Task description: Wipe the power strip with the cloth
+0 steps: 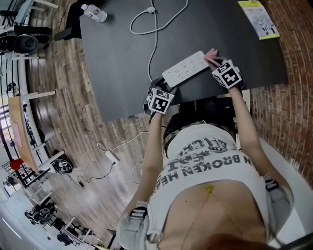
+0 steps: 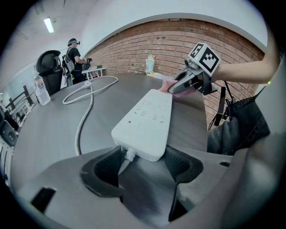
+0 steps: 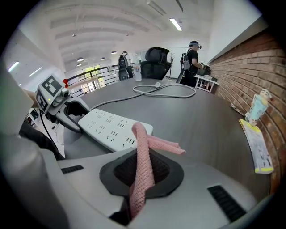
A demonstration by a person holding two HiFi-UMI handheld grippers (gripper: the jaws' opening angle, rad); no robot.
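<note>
A white power strip [image 1: 186, 68] lies slantwise on the black table [image 1: 117, 53], near its front edge. My left gripper [image 1: 159, 100] is shut on the strip's cable end; in the left gripper view that end [image 2: 145, 123] sits between the two dark pads. My right gripper [image 1: 226, 73] is at the strip's far end, shut on a pink cloth [image 1: 210, 54]. In the right gripper view the cloth [image 3: 143, 156] rises as a rolled strand from the jaws, and its free end drapes onto the strip's corner [image 3: 107, 127].
The strip's white cable [image 1: 155, 29] loops toward the table's back. A water bottle [image 1: 94, 12] lies at the back left and a yellow-green leaflet [image 1: 259, 18] at the back right. A brick wall runs along the right. People stand far off beyond the table.
</note>
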